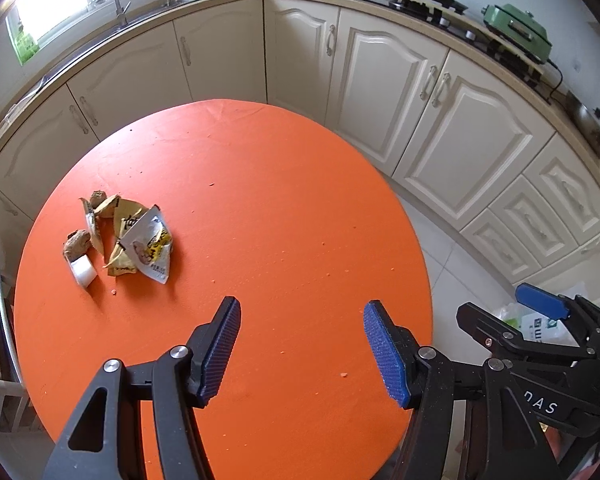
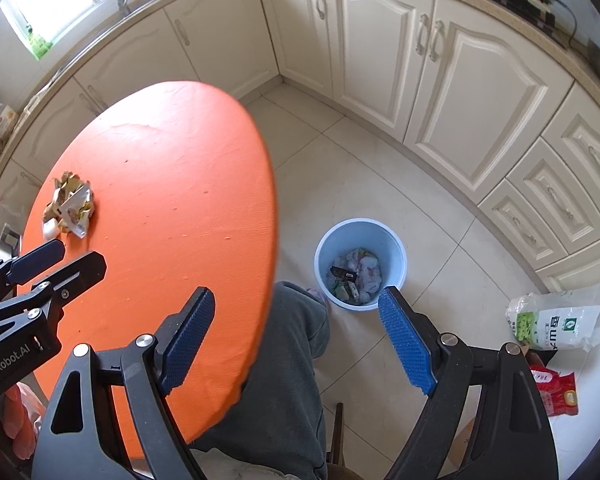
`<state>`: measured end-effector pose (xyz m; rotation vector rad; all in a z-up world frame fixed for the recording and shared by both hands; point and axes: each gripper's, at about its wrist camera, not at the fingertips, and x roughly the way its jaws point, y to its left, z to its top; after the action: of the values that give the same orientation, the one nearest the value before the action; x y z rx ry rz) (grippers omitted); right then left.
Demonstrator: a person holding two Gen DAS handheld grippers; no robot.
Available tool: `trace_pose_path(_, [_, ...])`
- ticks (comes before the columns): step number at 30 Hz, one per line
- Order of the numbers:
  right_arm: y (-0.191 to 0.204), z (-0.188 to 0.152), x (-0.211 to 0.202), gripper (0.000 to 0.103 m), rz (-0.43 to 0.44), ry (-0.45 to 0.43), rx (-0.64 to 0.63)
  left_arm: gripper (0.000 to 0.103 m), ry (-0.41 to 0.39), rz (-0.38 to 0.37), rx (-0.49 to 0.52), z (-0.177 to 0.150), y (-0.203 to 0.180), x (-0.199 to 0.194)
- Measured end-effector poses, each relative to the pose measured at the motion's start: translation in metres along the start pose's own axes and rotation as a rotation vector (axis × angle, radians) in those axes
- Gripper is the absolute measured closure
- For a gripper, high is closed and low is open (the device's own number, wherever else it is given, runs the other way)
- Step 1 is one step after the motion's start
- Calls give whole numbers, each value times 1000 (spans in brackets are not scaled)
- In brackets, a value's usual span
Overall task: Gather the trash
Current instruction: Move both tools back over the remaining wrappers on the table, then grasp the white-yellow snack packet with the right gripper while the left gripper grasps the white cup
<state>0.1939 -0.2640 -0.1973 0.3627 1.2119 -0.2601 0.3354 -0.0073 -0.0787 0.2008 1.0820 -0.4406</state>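
Note:
A pile of trash lies on the left part of the round orange table: yellow and white snack wrappers, brown lumps and a small white cup. My left gripper is open and empty above the table's near side, right of the pile. My right gripper is open and empty, held past the table's right edge above the floor. A light blue bin holding trash stands on the floor just beyond it. The pile also shows in the right wrist view.
Cream kitchen cabinets curve around the room. Small crumbs dot the table. A white and green bag and a red packet lie on the floor at right. The person's leg is beside the table.

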Motion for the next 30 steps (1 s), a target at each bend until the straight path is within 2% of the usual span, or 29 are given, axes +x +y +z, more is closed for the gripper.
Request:
trace_pose_path(9, [73,-1,9,17,21,31,-131,43,-16,11,-119,-23,69,-27])
trace_pose_path(15, [117,7,17,17,41,42,-207,42,-20,47,-231,-32,119,-40])
trace_pose_path(30, [213,54,64,17,109,139,-281,42,-18,114,-487,-46,226,-58])
